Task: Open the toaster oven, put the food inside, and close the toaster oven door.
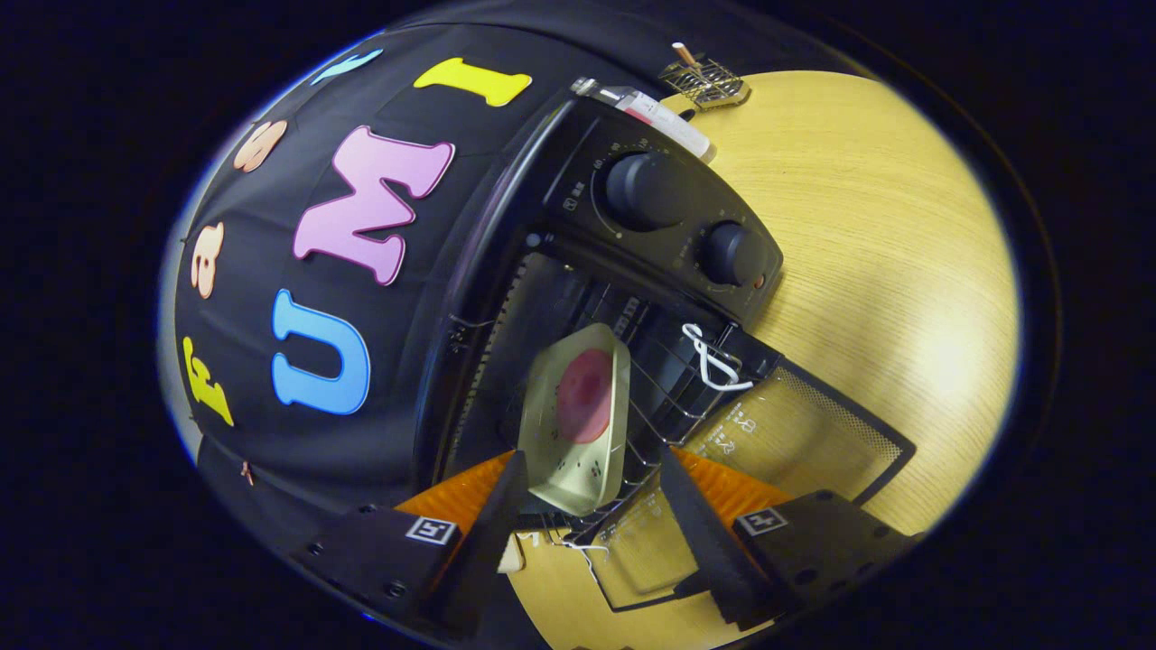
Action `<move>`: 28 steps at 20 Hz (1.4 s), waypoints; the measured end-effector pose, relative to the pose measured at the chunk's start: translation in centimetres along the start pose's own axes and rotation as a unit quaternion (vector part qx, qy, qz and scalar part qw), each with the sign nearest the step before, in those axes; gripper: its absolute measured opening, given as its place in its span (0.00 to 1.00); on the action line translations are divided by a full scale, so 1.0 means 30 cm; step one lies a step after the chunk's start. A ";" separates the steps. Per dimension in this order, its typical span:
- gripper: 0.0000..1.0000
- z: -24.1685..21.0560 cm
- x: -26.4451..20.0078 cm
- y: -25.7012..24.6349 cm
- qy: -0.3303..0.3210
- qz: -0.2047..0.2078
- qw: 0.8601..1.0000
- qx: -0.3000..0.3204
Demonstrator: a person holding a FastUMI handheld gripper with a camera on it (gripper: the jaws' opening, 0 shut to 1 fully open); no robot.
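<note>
Jaws [591,506] spread wide, gripping nothing. Between and just ahead: pale square tray [578,420] with round pink food [585,395], on the wire rack [650,433] inside the black toaster oven [632,235]. Glass door [795,429] open. Light woodgrain counter [885,271]; black cloth wall.

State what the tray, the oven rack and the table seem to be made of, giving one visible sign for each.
Tray: looks like glazed ceramic or enamel, pale and glossy; it could be plastic.
Rack: thin metal wire, by its bare shiny rods.
Table: light wood or wood-look laminate, by its fine straight grain; which one can't be told.
The tool is open, fingers either side of the tray's near end.
</note>
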State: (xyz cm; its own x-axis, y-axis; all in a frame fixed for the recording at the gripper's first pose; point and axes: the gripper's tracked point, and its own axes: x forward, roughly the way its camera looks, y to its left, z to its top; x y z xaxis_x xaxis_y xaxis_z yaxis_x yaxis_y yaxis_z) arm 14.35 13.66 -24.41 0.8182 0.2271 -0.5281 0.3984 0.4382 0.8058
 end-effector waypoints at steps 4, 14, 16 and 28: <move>0.99 -0.065 -0.132 -0.021 0.016 -0.016 0.996 -0.086; 0.99 -0.187 -0.356 -0.234 0.066 -0.096 0.910 -0.397; 0.99 -0.199 -0.359 -0.274 0.061 -0.108 0.892 -0.436; 0.99 -0.232 -0.173 -0.416 0.033 -0.166 0.830 -0.531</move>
State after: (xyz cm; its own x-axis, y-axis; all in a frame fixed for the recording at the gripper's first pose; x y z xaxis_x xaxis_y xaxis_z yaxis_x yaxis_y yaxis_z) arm 2.24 13.06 -33.59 0.6976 -0.0282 -0.7160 -0.0215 0.9980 -0.0602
